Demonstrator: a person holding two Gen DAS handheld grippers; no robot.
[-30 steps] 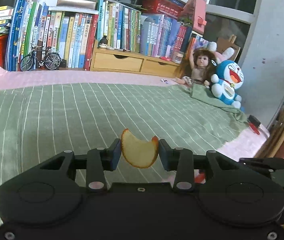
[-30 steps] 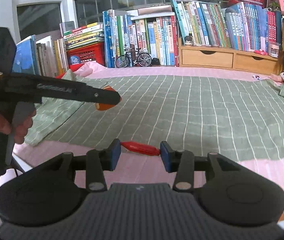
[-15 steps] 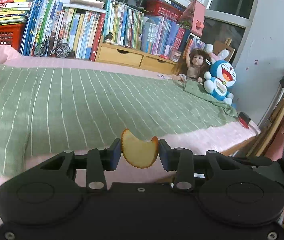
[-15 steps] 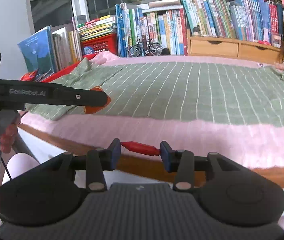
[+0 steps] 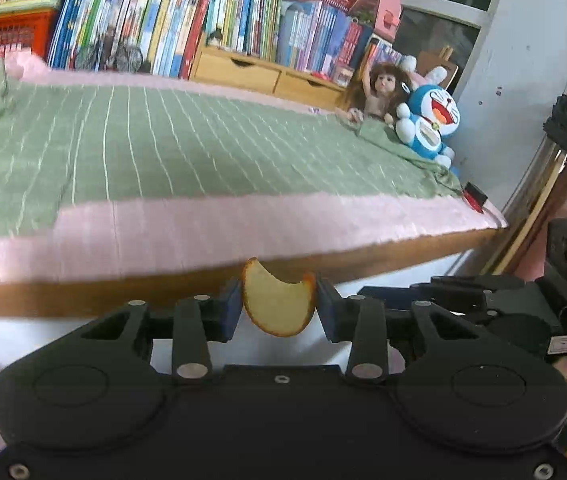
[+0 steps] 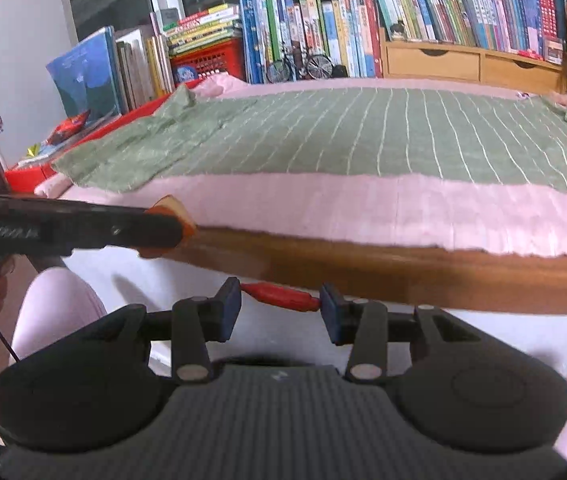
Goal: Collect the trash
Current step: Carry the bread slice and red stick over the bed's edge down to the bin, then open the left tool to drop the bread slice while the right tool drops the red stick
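Trash in transit: bitten apple slice [image 5: 277,304] clamped in left gripper [image 5: 278,305] jaws, red wrapper [image 6: 281,296] pinched in right gripper [image 6: 280,307], both off the bed [image 5: 243,220], presumably bound for a bin.

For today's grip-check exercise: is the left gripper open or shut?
Shut, on the bitten fruit slice. The left gripper has both blue fingers pressed against the slice's edges, which hangs clear of the bed.

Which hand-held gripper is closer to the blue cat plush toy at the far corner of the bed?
Right. The blue plush toy sits off to the right; the right hand-held gripper is on that side, and the left hand-held gripper is farther left.
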